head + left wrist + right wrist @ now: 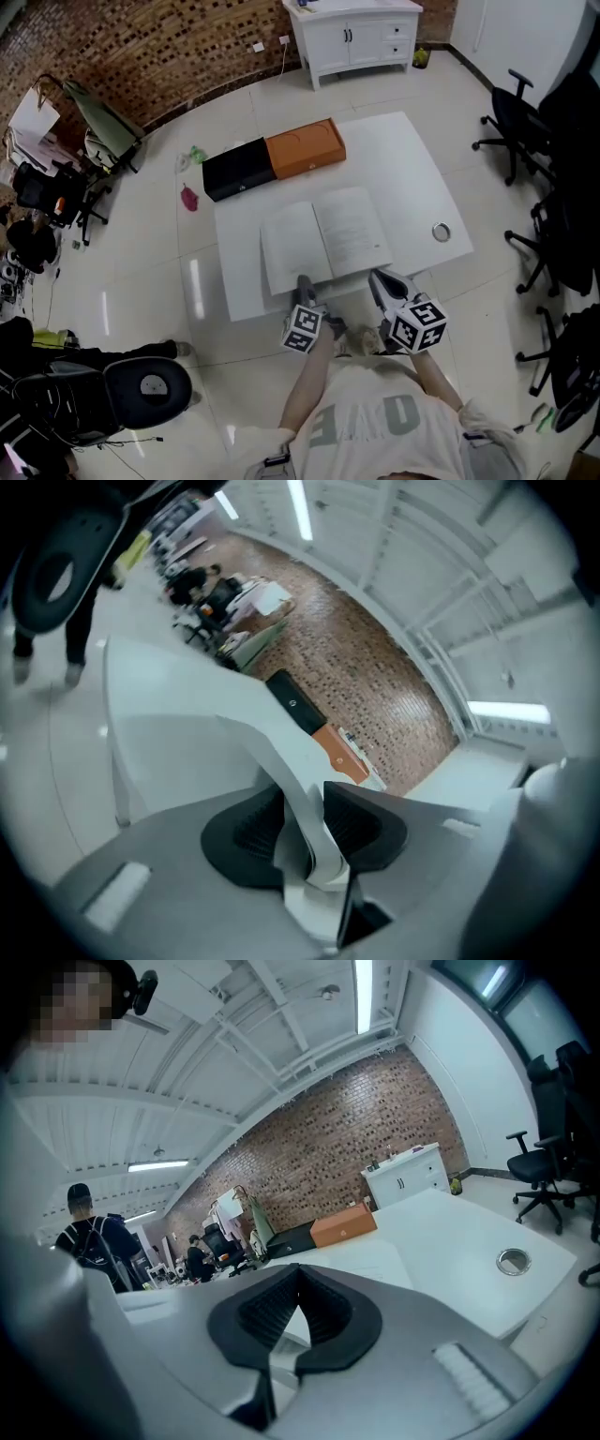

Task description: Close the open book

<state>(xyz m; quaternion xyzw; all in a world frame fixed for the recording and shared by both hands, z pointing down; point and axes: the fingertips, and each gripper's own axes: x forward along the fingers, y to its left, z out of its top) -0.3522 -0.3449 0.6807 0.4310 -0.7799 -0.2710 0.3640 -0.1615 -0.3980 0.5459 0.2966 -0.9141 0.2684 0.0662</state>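
An open book (328, 234) lies flat on the white table (412, 169), its pages facing up. My left gripper (303, 284) is at the near edge of the left half. In the left gripper view its jaws (305, 832) are closed on the white left leaf (272, 742), which curves up away from the table. My right gripper (382, 281) hovers by the near edge of the right page. In the right gripper view its jaws (298, 1312) are shut, tips together, with the book (356, 1265) beyond them. I cannot tell whether a page is caught there.
A long black and orange box (272, 159) lies at the table's far side. A small metal ring (441, 232) sits at the right edge. A white cabinet (356, 37) stands beyond; office chairs (525, 122) stand to the right.
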